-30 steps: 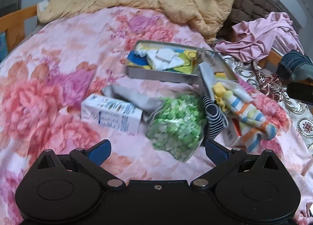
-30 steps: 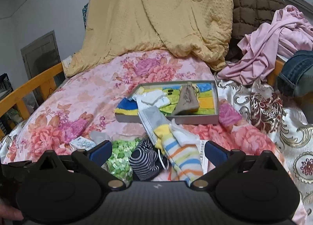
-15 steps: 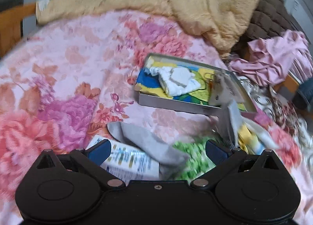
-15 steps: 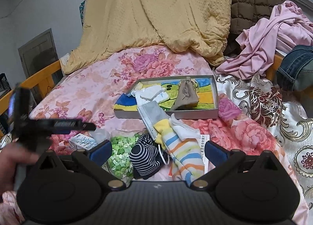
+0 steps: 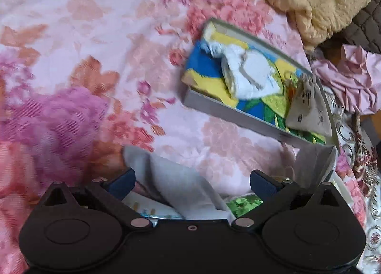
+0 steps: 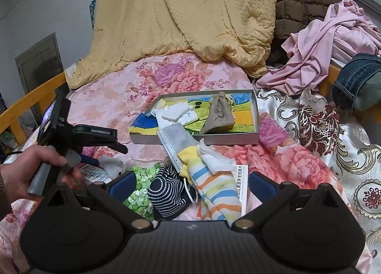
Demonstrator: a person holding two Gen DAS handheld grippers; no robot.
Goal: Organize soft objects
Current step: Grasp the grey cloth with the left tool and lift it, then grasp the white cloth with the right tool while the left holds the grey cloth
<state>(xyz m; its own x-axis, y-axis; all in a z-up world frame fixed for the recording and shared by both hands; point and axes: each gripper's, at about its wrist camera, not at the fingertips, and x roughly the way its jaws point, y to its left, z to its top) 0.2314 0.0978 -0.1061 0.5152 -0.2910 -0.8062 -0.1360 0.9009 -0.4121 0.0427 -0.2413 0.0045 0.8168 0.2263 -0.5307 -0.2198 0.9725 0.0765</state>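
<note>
My left gripper (image 5: 193, 182) is open and low over the bed, with a crumpled grey sock (image 5: 176, 183) lying between its blue fingertips (image 5: 123, 182). In the right wrist view the same gripper (image 6: 107, 155) is held by a hand (image 6: 35, 167) beside that grey sock (image 6: 112, 167). My right gripper (image 6: 192, 184) is open above a striped sock (image 6: 214, 188), a navy dotted sock (image 6: 166, 190) and a grey face mask (image 6: 178, 138). A shallow grey tray (image 6: 195, 139) with a colourful bottom holds white cloths (image 6: 176, 113) and a beige pouch (image 6: 218, 117).
A green-patterned bag (image 6: 140, 186) and a small white carton (image 6: 92, 174) lie by the grey sock. A yellow blanket (image 6: 185, 12), pink clothes (image 6: 321, 48) and jeans (image 6: 357, 79) crowd the back and right. A wooden bed rail (image 6: 28, 100) runs along the left.
My left gripper has moved forward and down until the grey sock lies between its fingers, and it has tilted. The right gripper has hardly moved.
</note>
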